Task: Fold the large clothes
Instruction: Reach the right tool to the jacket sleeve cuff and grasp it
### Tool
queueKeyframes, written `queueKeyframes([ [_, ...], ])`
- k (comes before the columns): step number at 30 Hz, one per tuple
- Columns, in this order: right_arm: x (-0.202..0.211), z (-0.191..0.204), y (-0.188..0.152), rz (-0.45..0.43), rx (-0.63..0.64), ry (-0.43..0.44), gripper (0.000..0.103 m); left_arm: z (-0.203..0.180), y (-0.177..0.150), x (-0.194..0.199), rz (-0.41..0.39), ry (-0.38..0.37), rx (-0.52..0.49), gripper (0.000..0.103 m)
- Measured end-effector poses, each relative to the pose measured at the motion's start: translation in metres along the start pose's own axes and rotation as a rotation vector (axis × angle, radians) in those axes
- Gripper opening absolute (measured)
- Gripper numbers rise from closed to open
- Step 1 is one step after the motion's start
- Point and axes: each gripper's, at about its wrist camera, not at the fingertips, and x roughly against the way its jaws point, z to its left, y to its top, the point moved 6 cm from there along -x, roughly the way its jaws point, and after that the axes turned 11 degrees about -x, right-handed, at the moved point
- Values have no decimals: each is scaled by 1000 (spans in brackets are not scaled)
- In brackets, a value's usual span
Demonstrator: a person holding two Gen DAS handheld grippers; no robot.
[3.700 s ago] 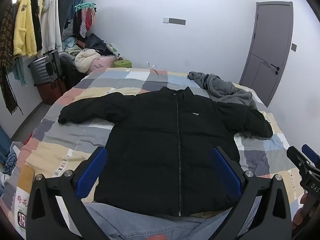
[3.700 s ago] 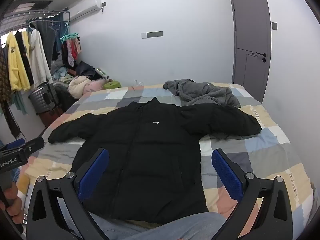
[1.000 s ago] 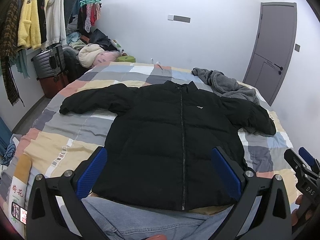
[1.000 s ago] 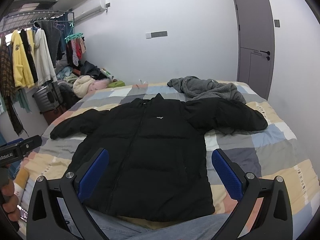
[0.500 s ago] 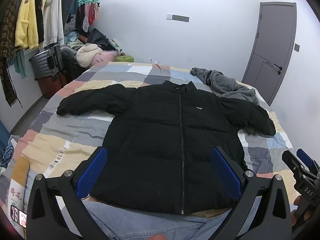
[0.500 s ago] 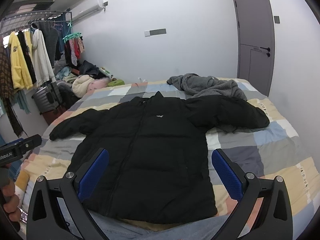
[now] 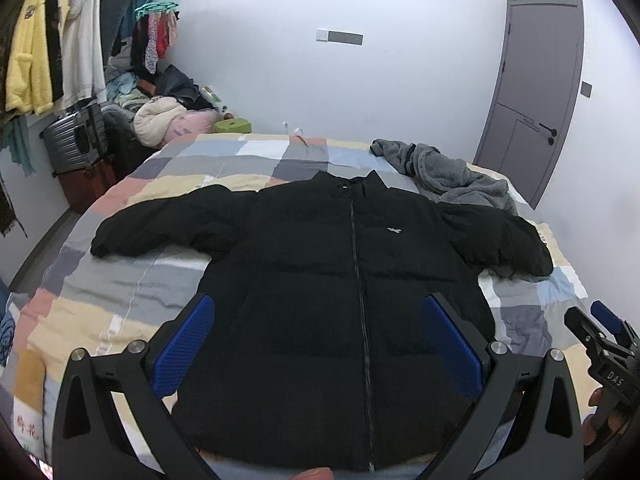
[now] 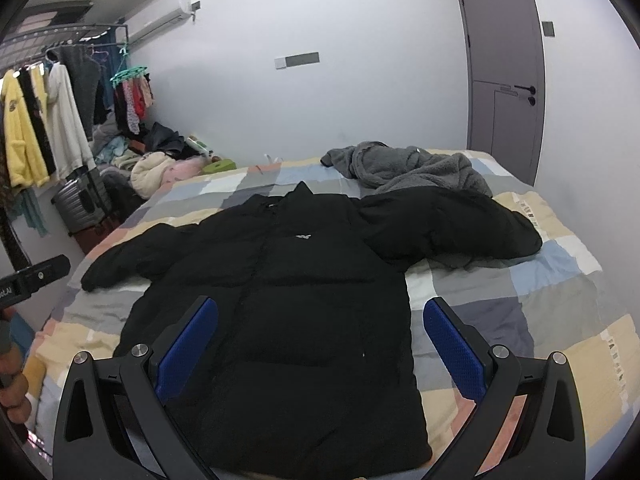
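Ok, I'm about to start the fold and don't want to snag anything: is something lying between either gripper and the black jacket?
Nothing visible does. The black jacket lies flat on the bed, directly ahead of the open left gripper and right gripper. The grey fleece touches only its far right sleeve.

Black puffer jacket (image 7: 320, 280) laid flat in front of me.
I see it front up, zipped closed, collar far from me, both sleeves spread outward on the bed.
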Motion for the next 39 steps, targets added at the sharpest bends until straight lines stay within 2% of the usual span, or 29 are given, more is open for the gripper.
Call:
queueKeyframes([
  [3, -13, -11, 4, -13, -29, -8, 103, 7, 11, -20, -9, 14, -3, 103],
  [8, -41, -26, 0, 15, -48, -39, 103, 18, 18, -57, -5, 10, -1, 103],
  [13, -63, -43, 1, 24, -82, -45, 103, 25, 3, -95, 7, -10, 16, 103],
  [15, -68, -50, 6, 10, -87, -54, 103, 25, -4, -104, -18, -31, 10, 103],
  [18, -79, -63, 13, 19, -108, -73, 103, 27, -10, -118, -23, -12, -6, 103],
  [22, -93, -94, 31, 15, -138, -111, 103, 31, -13, -130, -24, -34, 30, 103],
  [24, -100, -112, 41, 5, -139, -151, 103, 36, -16, -135, -23, -20, 49, 103],
  [25, -103, -122, 45, 5, -152, -184, 103, 38, -18, -139, -15, -11, 60, 103],
  [27, -110, -137, 53, 12, -182, -181, 103, 39, -25, -145, 0, -26, 74, 103],
  [29, -119, -157, 62, 4, -208, -215, 103, 39, -32, -153, 22, -34, 76, 103],
  [30, -123, -166, 66, -4, -223, -211, 103, 39, -36, -156, 36, -35, 84, 103],
  [32, -135, -185, 75, -14, -267, -140, 103, 40, -42, -163, 60, -48, 97, 103],
  [34, -148, -213, 81, -11, -368, -70, 103, 38, -45, -167, 75, -91, 125, 103],
  [39, -181, -279, 90, -38, -492, -69, 103, 35, -44, -170, 63, -80, 127, 103],
])
